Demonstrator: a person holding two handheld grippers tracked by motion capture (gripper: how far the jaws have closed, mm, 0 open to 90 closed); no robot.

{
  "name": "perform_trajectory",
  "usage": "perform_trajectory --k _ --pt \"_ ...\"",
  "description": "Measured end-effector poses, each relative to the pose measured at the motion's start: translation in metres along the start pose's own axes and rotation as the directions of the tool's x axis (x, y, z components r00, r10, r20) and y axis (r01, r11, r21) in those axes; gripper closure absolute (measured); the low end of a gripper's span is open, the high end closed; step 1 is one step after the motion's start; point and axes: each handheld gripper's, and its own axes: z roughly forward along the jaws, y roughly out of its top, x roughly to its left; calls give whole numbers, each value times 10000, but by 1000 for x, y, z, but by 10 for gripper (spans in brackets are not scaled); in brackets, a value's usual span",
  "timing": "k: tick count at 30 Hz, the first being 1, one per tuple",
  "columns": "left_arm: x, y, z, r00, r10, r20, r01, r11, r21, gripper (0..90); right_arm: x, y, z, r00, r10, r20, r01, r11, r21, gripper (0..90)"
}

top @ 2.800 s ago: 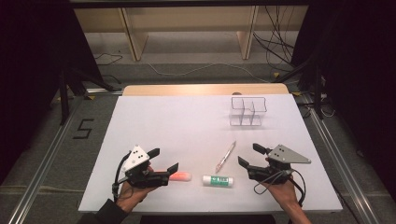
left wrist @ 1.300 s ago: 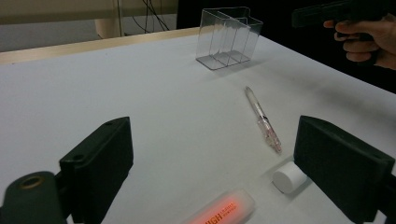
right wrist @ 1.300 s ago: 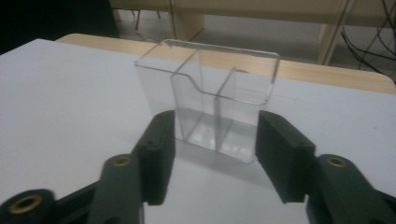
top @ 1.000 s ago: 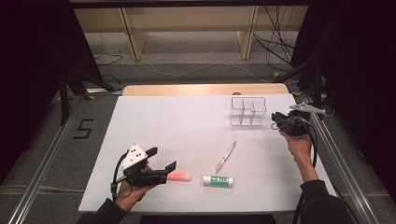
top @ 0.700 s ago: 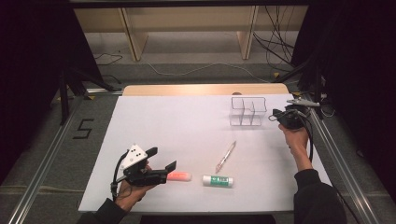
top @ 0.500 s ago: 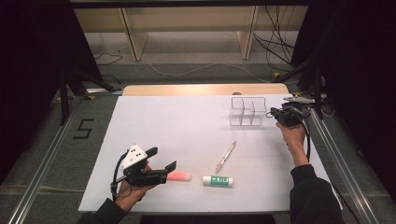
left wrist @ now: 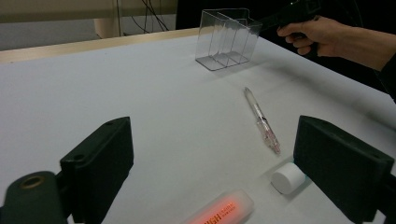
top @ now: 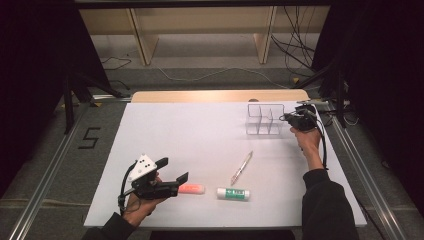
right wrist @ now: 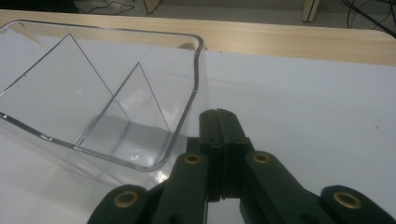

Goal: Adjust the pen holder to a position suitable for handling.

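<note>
The white tabletop (top: 200, 135) is carrying an empty clear organizer (top: 264, 119) at its far right, the right claw (top: 289, 118) pressing shut against its wall. Pen (top: 242, 168), glue stick (top: 232, 193) and marker (top: 191, 188) are lying unsorted (all left to do) near the wide-open left claw (top: 172, 170).

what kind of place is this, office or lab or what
Most likely a lab recording rig: a white table framed by dark curtains, loose cables on the floor, and a person working handheld grippers, the right gripper beside a clear organizer.
</note>
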Motion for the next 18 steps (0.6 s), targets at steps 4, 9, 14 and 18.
perform_trajectory --k 4,9,14,18 --pt "0 0 0 10000 11 4 -11 10000 -11 115 -1 2 4 10000 -55 -11 55 10000 26 900" --pt "-1 0 -1 10000 52 31 -52 10000 -4 115 -3 3 9 9999 32 -157 -32 10000 2 900" --pt "-1 1 -1 10000 51 0 -51 10000 2 116 5 7 15 9994 -157 -306 160 9998 90 900" --pt "-1 0 -1 10000 57 -10 -57 10000 10 116 15 10 20 9987 -326 -388 332 9993 153 900"
